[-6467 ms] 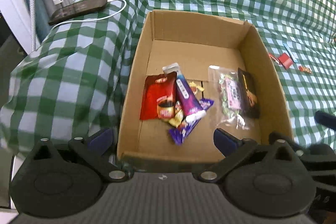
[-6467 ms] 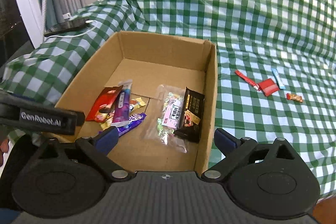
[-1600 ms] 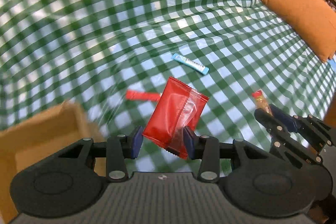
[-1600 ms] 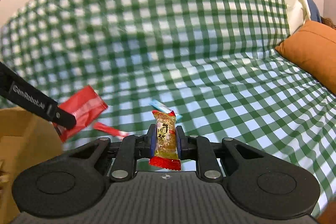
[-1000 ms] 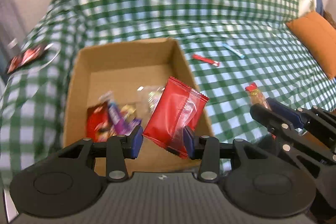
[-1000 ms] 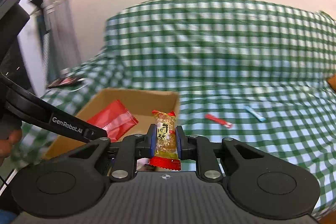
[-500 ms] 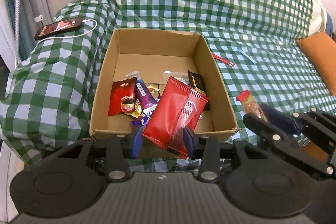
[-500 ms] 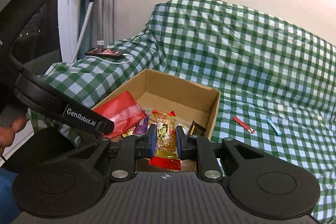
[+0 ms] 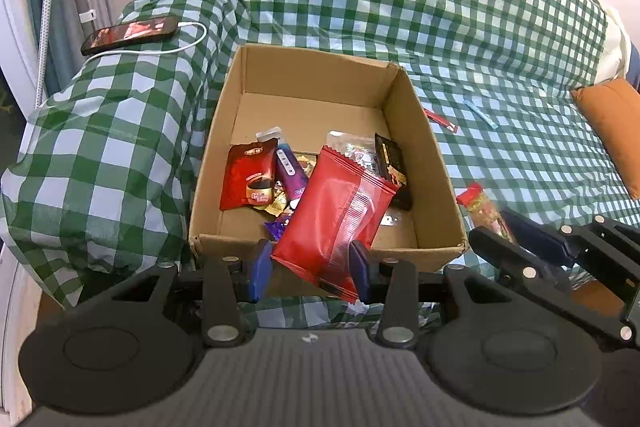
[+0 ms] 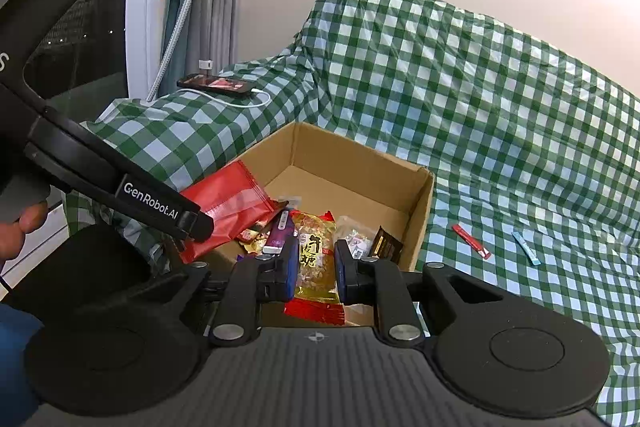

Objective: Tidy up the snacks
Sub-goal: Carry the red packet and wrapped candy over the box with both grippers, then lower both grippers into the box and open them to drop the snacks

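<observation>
My left gripper (image 9: pixel 308 271) is shut on a red snack packet (image 9: pixel 336 219) and holds it over the near edge of an open cardboard box (image 9: pixel 432 163). Several snacks lie in the box, among them a red coffee sachet (image 9: pixel 248 177). My right gripper (image 10: pixel 316 263) is shut on a yellow peanut candy (image 10: pixel 314 255), just short of the box's (image 10: pixel 420 211) near right corner. The left gripper's red packet (image 10: pixel 228 207) also shows in the right wrist view. A red stick (image 10: pixel 471 241) and a blue stick (image 10: pixel 525 248) lie on the checked cover right of the box.
A phone (image 9: pixel 130 33) on a white cable lies on the cover's far left. An orange cushion (image 9: pixel 612 131) is at the right. A white frame and grey curtain (image 10: pixel 208 7) stand behind on the left. A hand (image 10: pixel 20 231) grips the left tool.
Both grippers have carried their snacks from the open cover back to the box. In the last half second they moved slightly closer to its near edge.
</observation>
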A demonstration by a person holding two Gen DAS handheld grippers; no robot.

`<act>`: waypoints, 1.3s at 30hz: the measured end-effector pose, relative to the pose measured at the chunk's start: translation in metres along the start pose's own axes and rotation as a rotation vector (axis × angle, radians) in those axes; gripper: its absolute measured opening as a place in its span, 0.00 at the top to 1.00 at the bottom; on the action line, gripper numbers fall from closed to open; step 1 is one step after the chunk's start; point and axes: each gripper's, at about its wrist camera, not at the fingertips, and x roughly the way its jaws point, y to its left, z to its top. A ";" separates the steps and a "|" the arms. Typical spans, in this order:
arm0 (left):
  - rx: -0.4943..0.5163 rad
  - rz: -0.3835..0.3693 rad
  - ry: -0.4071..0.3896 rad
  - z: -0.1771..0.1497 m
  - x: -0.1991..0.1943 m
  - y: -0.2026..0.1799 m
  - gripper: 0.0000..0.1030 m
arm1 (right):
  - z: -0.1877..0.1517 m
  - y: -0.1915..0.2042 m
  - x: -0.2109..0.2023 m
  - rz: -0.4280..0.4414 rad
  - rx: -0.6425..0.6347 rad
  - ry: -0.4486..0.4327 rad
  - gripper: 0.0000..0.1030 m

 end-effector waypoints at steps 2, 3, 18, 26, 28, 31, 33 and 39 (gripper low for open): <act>0.003 0.001 0.007 0.000 0.003 0.000 0.55 | 0.000 -0.001 0.003 0.003 0.001 0.007 0.80; 0.004 0.002 0.010 0.001 0.005 0.000 0.55 | 0.000 -0.002 0.004 0.004 0.003 0.011 0.80; 0.031 0.046 0.078 0.015 0.041 -0.007 0.55 | -0.005 -0.022 0.042 0.031 0.068 0.096 0.80; 0.051 0.074 0.127 0.036 0.075 -0.010 0.55 | -0.002 -0.043 0.079 0.047 0.135 0.149 0.80; 0.058 0.079 0.137 0.043 0.085 -0.010 0.55 | -0.001 -0.048 0.090 0.052 0.154 0.162 0.80; 0.072 0.090 0.156 0.053 0.101 -0.010 0.55 | 0.003 -0.056 0.107 0.064 0.185 0.179 0.80; 0.078 0.096 0.169 0.059 0.112 -0.009 0.55 | 0.005 -0.060 0.120 0.067 0.199 0.188 0.80; 0.090 0.116 0.204 0.075 0.146 -0.003 0.55 | 0.008 -0.074 0.157 0.067 0.232 0.217 0.80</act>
